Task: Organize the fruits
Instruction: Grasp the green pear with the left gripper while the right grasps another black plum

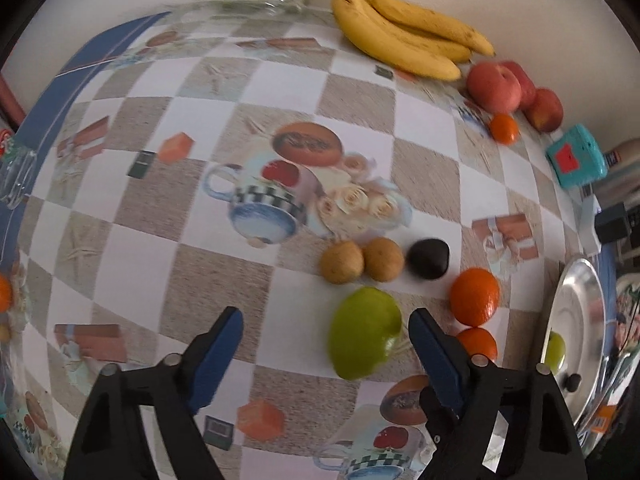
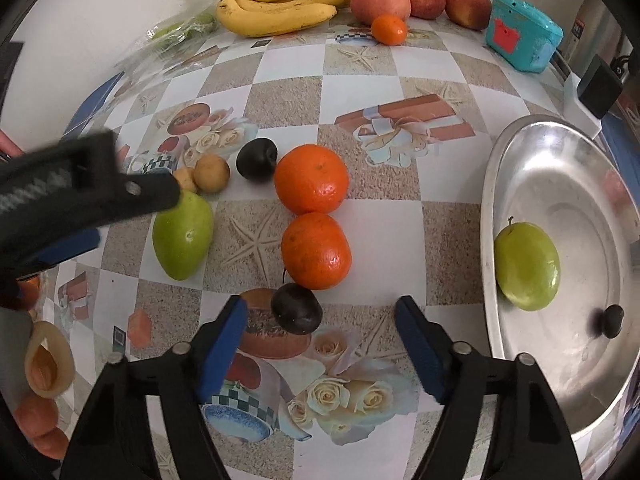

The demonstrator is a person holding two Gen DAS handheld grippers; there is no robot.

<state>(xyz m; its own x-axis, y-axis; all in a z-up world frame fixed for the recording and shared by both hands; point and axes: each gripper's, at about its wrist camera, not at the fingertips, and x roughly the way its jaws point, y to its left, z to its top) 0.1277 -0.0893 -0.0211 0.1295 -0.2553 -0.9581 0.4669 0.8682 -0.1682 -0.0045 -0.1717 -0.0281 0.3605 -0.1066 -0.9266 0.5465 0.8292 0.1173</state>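
Right wrist view showed the right gripper (image 2: 320, 328) spread around a dark plum (image 2: 297, 309) without pressing it, near two oranges (image 2: 312, 178), while the left gripper (image 1: 326, 334) gaped about a green mango (image 1: 364, 338), untouched, left of the steel tray (image 2: 520, 152).

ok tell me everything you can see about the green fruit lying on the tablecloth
The green fruit is smooth, matte yellow-green, pear- or mango-like, with one pale speck on its skin. It lies on its side on the checked tablecloth, tapered end toward the camera in the right wrist view. The left gripper brackets it, jaws open, pads not visibly pressing. No other fruit touches it.
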